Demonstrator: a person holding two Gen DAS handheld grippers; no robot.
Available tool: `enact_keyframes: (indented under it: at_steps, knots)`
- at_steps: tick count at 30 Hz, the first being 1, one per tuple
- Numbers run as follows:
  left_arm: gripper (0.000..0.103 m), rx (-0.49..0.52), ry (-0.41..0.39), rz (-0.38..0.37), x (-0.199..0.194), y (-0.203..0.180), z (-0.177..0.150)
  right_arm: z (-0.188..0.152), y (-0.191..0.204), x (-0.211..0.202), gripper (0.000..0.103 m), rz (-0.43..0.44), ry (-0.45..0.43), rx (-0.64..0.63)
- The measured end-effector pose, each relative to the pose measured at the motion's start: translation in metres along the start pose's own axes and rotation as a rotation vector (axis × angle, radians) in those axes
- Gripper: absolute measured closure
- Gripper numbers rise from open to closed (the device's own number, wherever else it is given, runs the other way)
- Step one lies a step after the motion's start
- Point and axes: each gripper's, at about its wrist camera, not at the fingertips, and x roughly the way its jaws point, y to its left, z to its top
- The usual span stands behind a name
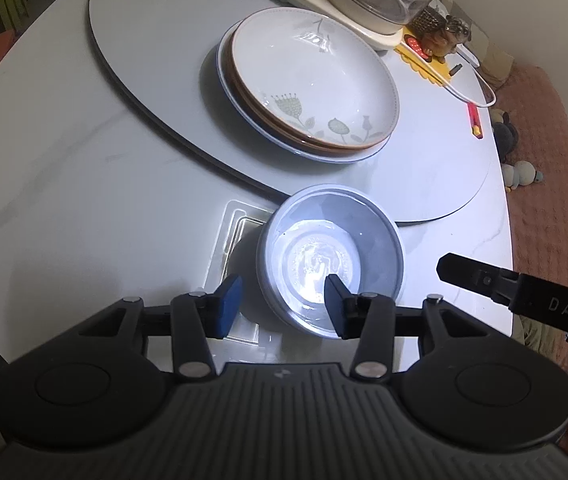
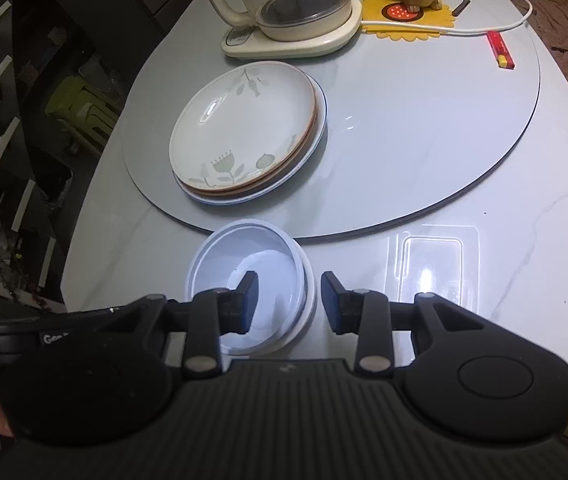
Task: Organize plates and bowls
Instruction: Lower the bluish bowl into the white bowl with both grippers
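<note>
A stack of nested white bowls (image 1: 330, 256) (image 2: 250, 272) sits on the white table near its front edge. My left gripper (image 1: 282, 304) is open, its jaws straddling the bowls' left rim: one finger outside, one inside. My right gripper (image 2: 288, 300) is open and straddles the bowls' right rim in the same way; its finger (image 1: 468, 274) shows at the right of the left wrist view. A stack of plates (image 1: 312, 84) (image 2: 244, 132), topped by a floral plate, lies on the round turntable (image 1: 156, 40) (image 2: 424, 140).
A clear plastic tray (image 1: 236, 240) (image 2: 432, 268) lies flat beside the bowls. At the far side stand a glass kettle on a cream base (image 2: 288, 12), a yellow mat with a dog figurine (image 2: 416, 4), a white cable (image 2: 484, 28) and a red lighter (image 2: 502, 50).
</note>
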Motion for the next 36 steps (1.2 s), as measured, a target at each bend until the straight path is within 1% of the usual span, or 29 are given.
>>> enact_keyframes:
  at_steps: [3, 7, 9, 12, 17, 21, 23, 26, 28, 29, 30, 31, 32, 36]
  knots:
    - [0.052, -0.033, 0.012, 0.016, 0.011, 0.005, 0.001, 0.002, -0.005, 0.013, 0.066, 0.021, 0.037, 0.010]
    - [0.052, -0.072, 0.020, 0.019, 0.024, 0.011, -0.001, -0.001, -0.009, 0.027, 0.066, 0.045, 0.067, -0.004]
    - [0.052, -0.094, 0.023, 0.012, 0.031, 0.015, -0.001, -0.001, -0.013, 0.034, 0.065, 0.056, 0.077, 0.018]
    - [0.052, -0.101, 0.023, 0.009, 0.038, 0.018, -0.002, -0.002, -0.016, 0.046, 0.065, 0.073, 0.094, 0.044]
    - [0.052, -0.130, 0.025, -0.023, 0.050, 0.026, -0.002, -0.007, -0.015, 0.064, 0.065, 0.088, 0.133, 0.030]
    - [0.053, -0.112, 0.034, -0.017, 0.061, 0.027, -0.004, -0.010, -0.017, 0.073, 0.064, 0.100, 0.131, 0.033]
    - [0.054, -0.110, 0.033, -0.034, 0.066, 0.027, -0.005, -0.011, -0.017, 0.079, 0.064, 0.096, 0.134, 0.044]
    - [0.064, -0.095, 0.028, -0.033, 0.074, 0.026, -0.008, -0.012, -0.019, 0.084, 0.064, 0.082, 0.119, 0.049]
    - [0.076, -0.092, 0.031, -0.036, 0.078, 0.025, -0.007, -0.013, -0.015, 0.085, 0.065, 0.061, 0.093, -0.006]
    - [0.078, -0.091, 0.030, -0.041, 0.078, 0.024, -0.007, -0.013, -0.014, 0.084, 0.065, 0.046, 0.085, -0.034]
    - [0.084, -0.084, 0.030, -0.043, 0.079, 0.021, -0.006, -0.014, -0.014, 0.083, 0.069, 0.045, 0.079, -0.048]
    - [0.085, -0.069, 0.030, -0.036, 0.078, 0.018, -0.005, -0.014, -0.015, 0.082, 0.073, 0.054, 0.079, -0.050]
    - [0.086, -0.051, 0.030, -0.022, 0.078, 0.015, -0.005, -0.013, -0.015, 0.081, 0.074, 0.061, 0.079, -0.049]
    - [0.087, -0.038, 0.063, -0.006, 0.079, 0.010, -0.005, -0.010, -0.014, 0.078, 0.074, 0.073, 0.077, -0.034]
